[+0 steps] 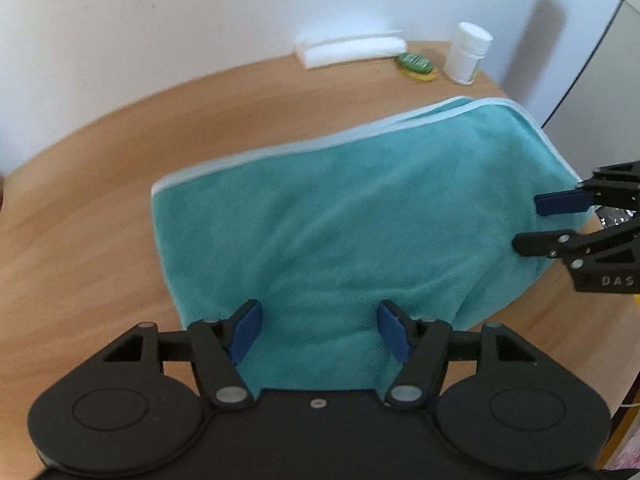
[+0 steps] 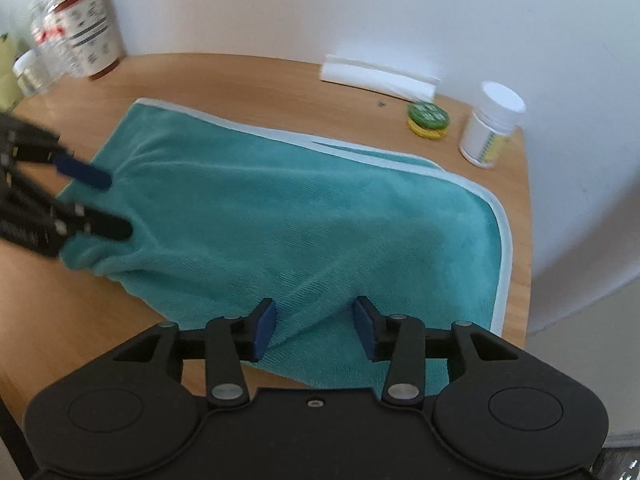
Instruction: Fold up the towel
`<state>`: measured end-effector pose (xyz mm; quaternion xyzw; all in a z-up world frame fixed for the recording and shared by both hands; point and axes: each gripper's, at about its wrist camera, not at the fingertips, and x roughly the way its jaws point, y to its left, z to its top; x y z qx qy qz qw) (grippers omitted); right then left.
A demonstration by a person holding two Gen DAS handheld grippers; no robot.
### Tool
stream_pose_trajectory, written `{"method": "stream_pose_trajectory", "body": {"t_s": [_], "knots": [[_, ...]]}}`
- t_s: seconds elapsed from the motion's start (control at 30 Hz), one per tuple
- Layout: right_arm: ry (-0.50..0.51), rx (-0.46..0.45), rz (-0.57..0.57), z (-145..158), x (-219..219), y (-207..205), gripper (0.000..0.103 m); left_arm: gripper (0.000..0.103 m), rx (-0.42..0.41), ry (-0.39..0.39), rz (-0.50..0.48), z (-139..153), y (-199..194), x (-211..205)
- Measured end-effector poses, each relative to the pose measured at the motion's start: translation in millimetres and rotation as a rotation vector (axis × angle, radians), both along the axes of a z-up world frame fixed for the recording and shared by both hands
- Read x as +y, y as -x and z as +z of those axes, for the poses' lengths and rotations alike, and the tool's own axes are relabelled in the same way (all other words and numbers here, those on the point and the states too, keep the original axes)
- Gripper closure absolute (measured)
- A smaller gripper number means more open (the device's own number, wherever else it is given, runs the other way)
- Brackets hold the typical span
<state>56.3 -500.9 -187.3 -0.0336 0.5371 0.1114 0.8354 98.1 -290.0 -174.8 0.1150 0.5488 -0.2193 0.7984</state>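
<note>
On the wooden table (image 1: 80, 184) my teal towel (image 1: 340, 220) lies folded double; my left gripper (image 1: 318, 330) and right gripper (image 2: 314, 328) both stand open over its near edge. Only my right view shows the jars (image 2: 72, 28) at far left.

My counter (image 1: 100, 208) is a light wooden top set against a white wall. The teal towel (image 1: 340, 220) lies folded across its middle, pale trim along the far edge. Near the wall sit a white folded cloth (image 1: 352, 50), a small green-lidded tin (image 1: 416, 65) and a white bottle (image 1: 466, 54). At the far left corner stand a patterned canister (image 2: 94, 26) and clear jars (image 2: 48, 40).
</note>
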Motion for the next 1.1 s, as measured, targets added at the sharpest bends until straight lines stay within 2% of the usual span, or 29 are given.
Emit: {"method": "stream_pose_trajectory", "body": {"t_s": [0.1,0.17,0.2,0.47,0.57,0.7,0.73,0.87,0.97,1.03,1.1], "knots": [[0.031,-0.006,-0.012,0,1,4,0.048,0.029,-0.017,-0.029,-0.011,-2,4,1],[0.055,-0.003,-0.023,-2,0,5,0.035,0.027,-0.014,-0.035,0.000,-2,3,1],[0.054,0.002,-0.032,-3,-2,4,0.034,0.027,-0.013,-0.037,0.005,-3,2,1],[0.037,0.025,-0.052,-3,-11,3,0.032,0.025,-0.017,-0.044,0.000,-5,1,-1],[0.049,0.018,-0.057,-4,-9,4,0.031,0.014,-0.010,-0.062,0.015,-5,0,-1],[0.053,0.009,-0.063,-2,-7,4,0.029,0.010,0.022,-0.051,0.082,-1,-3,4],[0.058,0.005,-0.062,-1,-6,5,0.029,0.003,0.028,-0.052,0.090,1,-2,4],[0.093,0.020,-0.098,10,-6,3,0.029,0.000,0.036,-0.033,0.107,20,4,5],[0.105,0.004,-0.195,30,-9,4,0.028,0.000,0.017,-0.027,0.150,39,11,7],[0.066,-0.027,-0.233,48,-11,9,0.028,0.000,0.016,-0.020,0.200,51,16,11],[0.051,-0.060,-0.226,64,-9,19,0.026,0.001,0.011,-0.025,0.227,68,27,16]]}}
